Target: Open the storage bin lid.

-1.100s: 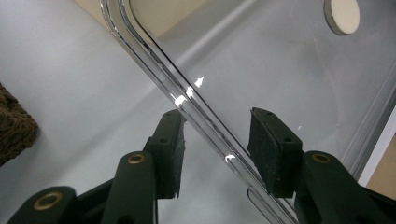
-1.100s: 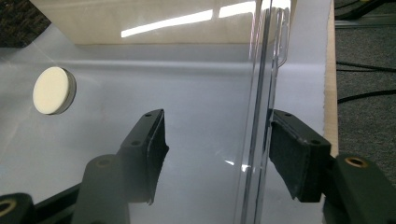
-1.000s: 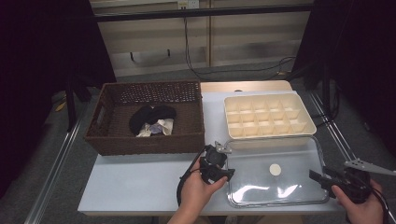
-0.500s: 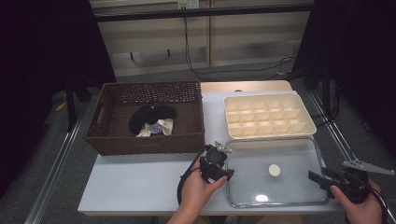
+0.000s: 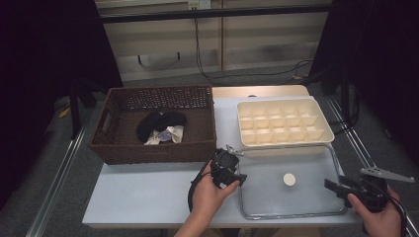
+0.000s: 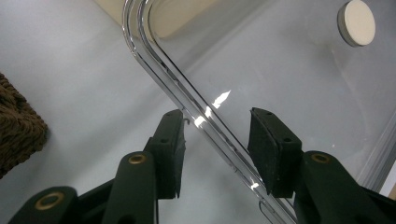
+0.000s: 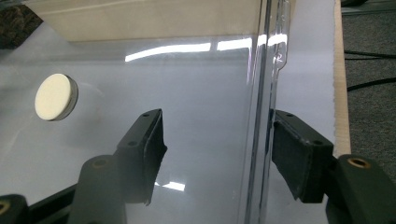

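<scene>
Where grey floor surrounds it, a pale table [image 5: 148, 197] under dim light

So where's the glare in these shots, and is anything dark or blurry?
High view: dim room, black at both sides, faint sheen on the clear lid. Left gripper view: bright glints along the lid's curved rim, the white disc slightly soft. Right gripper view: streaks of reflected light across the lid below the cream tray, the near jaws a little blurred.
</scene>
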The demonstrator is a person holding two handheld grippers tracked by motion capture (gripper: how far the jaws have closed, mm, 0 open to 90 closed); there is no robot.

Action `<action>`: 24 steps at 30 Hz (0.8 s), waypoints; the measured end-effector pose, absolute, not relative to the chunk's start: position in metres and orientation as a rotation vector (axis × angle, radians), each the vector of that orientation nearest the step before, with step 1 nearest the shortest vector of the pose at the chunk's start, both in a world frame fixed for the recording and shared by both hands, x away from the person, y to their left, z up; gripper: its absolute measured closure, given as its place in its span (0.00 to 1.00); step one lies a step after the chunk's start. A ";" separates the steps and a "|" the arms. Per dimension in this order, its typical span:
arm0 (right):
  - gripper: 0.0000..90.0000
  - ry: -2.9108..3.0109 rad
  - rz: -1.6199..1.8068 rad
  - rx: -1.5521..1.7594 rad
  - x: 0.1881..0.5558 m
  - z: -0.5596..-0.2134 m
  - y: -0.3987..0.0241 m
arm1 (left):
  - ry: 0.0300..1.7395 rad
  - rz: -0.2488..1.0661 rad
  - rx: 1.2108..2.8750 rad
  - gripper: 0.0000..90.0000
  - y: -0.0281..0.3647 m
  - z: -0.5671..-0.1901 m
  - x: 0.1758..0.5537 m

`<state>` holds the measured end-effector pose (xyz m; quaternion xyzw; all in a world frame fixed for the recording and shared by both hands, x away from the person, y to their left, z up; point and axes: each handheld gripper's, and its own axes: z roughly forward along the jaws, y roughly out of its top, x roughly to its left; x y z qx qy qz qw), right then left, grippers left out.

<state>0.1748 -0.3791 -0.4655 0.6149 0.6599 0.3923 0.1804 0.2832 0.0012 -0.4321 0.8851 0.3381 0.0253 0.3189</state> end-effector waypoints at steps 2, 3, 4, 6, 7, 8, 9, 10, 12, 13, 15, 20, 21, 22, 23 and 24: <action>0.42 1.863 1.114 1.740 0.174 -0.466 -0.380 | 0.880 0.065 2.323 0.63 0.001 -0.432 0.284; 0.42 1.863 1.114 1.740 0.174 -0.466 -0.380 | 0.880 0.065 2.323 0.63 0.001 -0.432 0.284; 0.42 1.860 1.117 1.743 0.173 -0.466 -0.381 | 0.883 0.070 2.325 0.63 0.000 -0.432 0.284; 0.41 1.856 1.119 1.749 0.173 -0.467 -0.381 | 0.880 0.068 2.323 0.63 -0.001 -0.432 0.284; 0.41 1.854 1.116 1.755 0.173 -0.467 -0.382 | 0.879 0.066 2.322 0.63 -0.001 -0.432 0.284; 0.41 1.852 1.114 1.750 0.173 -0.467 -0.382 | 0.878 0.060 2.319 0.63 -0.001 -0.433 0.285; 0.41 1.851 1.116 1.749 0.173 -0.467 -0.383 | 0.877 0.057 2.315 0.63 -0.001 -0.433 0.285; 0.41 1.849 1.117 1.750 0.172 -0.468 -0.383 | 0.882 0.054 2.313 0.63 -0.001 -0.433 0.286; 0.41 1.848 1.116 1.750 0.172 -0.468 -0.383 | 0.882 0.057 2.311 0.63 -0.001 -0.434 0.286; 0.40 1.848 1.116 1.750 0.172 -0.468 -0.383 | 0.887 0.064 2.312 0.63 -0.002 -0.433 0.286; 0.39 1.847 1.113 1.750 0.173 -0.469 -0.383 | 0.890 0.059 2.305 0.63 -0.002 -0.435 0.287; 0.39 1.845 1.130 1.747 0.173 -0.471 -0.384 | 0.882 0.049 2.287 0.63 0.000 -0.436 0.287; 0.39 1.846 1.131 1.744 0.173 -0.471 -0.384 | 0.884 0.049 2.289 0.63 0.000 -0.436 0.287; 0.39 1.847 1.125 1.741 0.173 -0.470 -0.383 | 0.884 0.049 2.289 0.63 0.000 -0.436 0.287; 0.39 1.846 1.124 1.739 0.173 -0.470 -0.383 | 0.882 0.044 2.287 0.63 0.000 -0.436 0.288; 0.39 1.844 1.123 1.740 0.172 -0.470 -0.383 | 0.885 0.043 2.287 0.63 0.001 -0.436 0.288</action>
